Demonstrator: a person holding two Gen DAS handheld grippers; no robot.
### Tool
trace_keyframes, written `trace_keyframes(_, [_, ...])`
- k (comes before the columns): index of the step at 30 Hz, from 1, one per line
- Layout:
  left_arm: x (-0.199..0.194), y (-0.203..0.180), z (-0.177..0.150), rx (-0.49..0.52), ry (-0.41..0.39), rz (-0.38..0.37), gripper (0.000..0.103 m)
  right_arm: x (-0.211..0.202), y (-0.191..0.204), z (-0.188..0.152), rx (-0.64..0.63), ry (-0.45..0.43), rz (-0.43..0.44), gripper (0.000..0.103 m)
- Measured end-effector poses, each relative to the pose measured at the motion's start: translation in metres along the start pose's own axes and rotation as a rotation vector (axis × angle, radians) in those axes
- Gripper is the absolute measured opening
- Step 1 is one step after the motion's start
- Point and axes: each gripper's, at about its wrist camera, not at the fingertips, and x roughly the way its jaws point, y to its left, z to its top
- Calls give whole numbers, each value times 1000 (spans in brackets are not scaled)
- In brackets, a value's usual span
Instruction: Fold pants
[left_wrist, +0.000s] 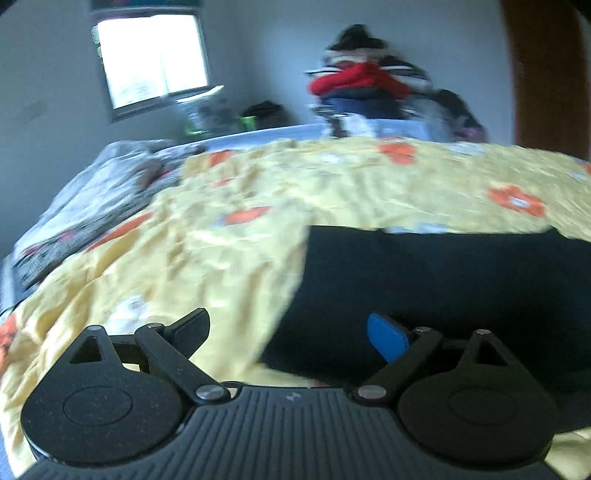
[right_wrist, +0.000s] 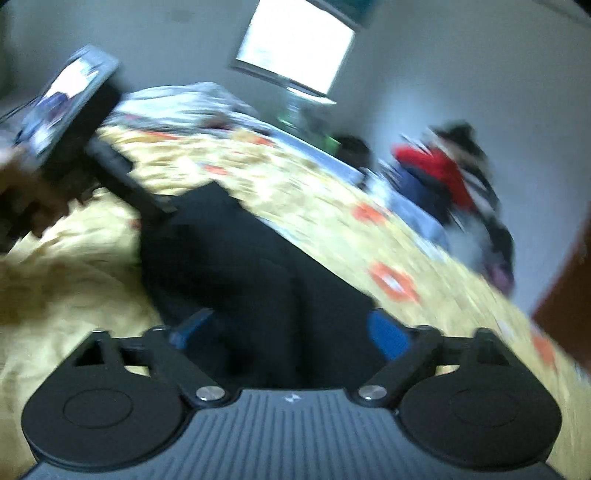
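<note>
Black pants (left_wrist: 424, 295) lie flat on a yellow flowered bedspread (left_wrist: 229, 236) covering the bed.

Left tongs (left_wrist: 295, 336) hover spread apart over the pants' near edge, nothing between the fingers. Right tongs (right_wrist: 291, 332) hang spread above the dark cloth too, pinching nothing that can be seen. Both views are blurred. A window (left_wrist: 155, 59) and a pile of clothes (left_wrist: 365, 88) sit beyond the bed.

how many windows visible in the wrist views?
1. The same bright window shows in both views: upper left on the far wall in the left wrist view, top centre in the right wrist view. Others may sit outside the frames.
</note>
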Motion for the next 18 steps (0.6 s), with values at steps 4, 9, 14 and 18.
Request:
trace_keyframes(4, [-4, 32, 2, -99, -6, 56, 96, 28, 32, 29, -75, -29, 132, 45])
trace_keyframes(9, [-7, 60, 2, -215, -6, 141, 97, 65, 72, 61, -184, -38, 216, 45])
trace_keyframes(14, [-14, 73, 3, -263, -32, 171, 100, 105, 105, 68, -249, -7, 236, 36])
trace_keyframes(18, [-12, 81, 4, -314, -32, 146, 101, 129, 112, 70, -254, 17, 211, 25])
